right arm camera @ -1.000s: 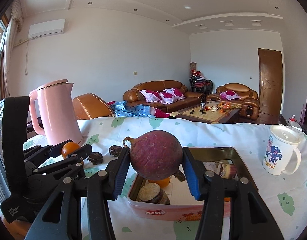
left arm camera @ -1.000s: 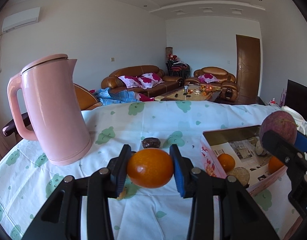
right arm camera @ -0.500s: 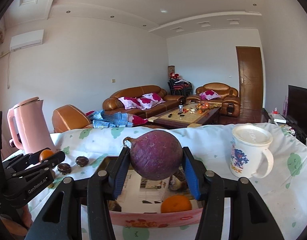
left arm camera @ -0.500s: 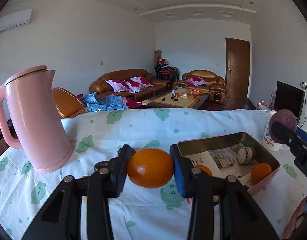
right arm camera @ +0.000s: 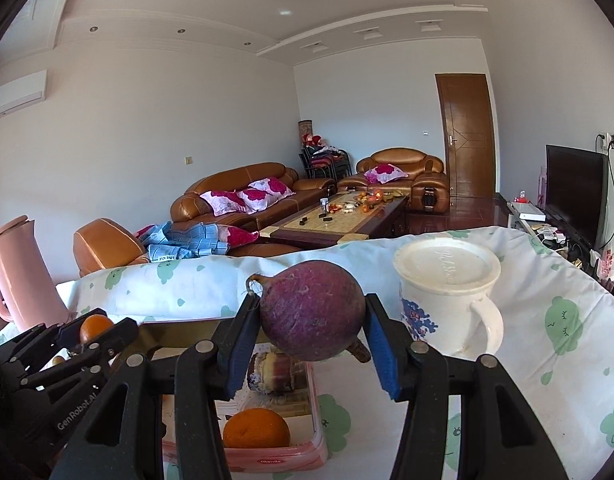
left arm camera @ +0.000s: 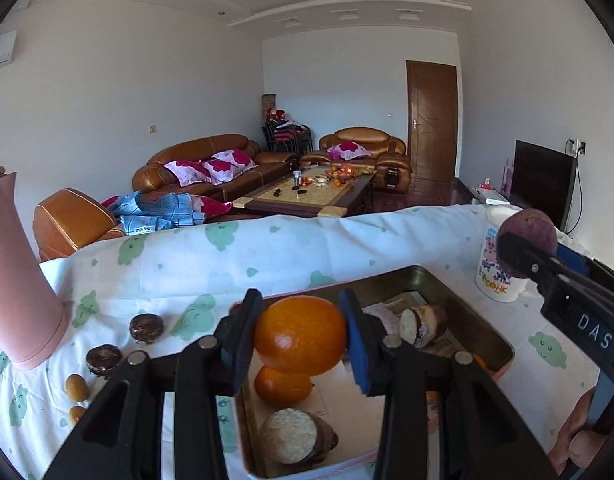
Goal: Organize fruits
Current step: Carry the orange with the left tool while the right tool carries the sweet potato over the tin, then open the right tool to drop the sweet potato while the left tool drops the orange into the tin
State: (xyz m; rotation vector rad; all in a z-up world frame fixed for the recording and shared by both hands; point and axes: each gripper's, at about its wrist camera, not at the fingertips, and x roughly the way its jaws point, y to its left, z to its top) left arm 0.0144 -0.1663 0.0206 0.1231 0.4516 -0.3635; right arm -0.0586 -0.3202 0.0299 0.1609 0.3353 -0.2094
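While the left wrist view looks down its own black tongs, the left gripper (left arm camera: 300, 336) sits at lower centre with its blue pads pressed on an orange (left arm camera: 300, 334), held above a pink-sided tin (left arm camera: 503, 354). Inside the tin, directly below the held fruit, lies a second orange (left arm camera: 282, 388), with a cut root piece (left arm camera: 293, 436) nearer the bottom edge and another cut piece (left arm camera: 421, 326) toward the far right corner. On the cloud-print tablecloth (left arm camera: 227, 256) at lower left sit two dark round fruits (left arm camera: 146, 328) and small brown ones. A pink kettle (left arm camera: 15, 280) stands at the left edge. At the right edge, the right gripper (left arm camera: 547, 260) shows from the side, holding a purple round fruit (left arm camera: 527, 236); its black body reads "DAS". Behind it stands a white mug (left arm camera: 495, 280) with letters that look like "COHK".

In the right wrist view, the right gripper (right arm camera: 311, 318) fills the lower centre, its pads clamped on the purple round fruit (right arm camera: 311, 312), which hangs over the tin's right rim (right arm camera: 319, 432). Below it in the tin lie an orange (right arm camera: 255, 428) and a cut piece (right arm camera: 273, 366). The tin's front wall carries small red lettering, too small to read. The lidded mug (right arm camera: 447, 300) stands just right of the fruit. At lower left, the left gripper (right arm camera: 93, 330) holds its orange (right arm camera: 95, 326); its body reads "GenRobot.AI". The kettle (right arm camera: 19, 276) stands at far left.
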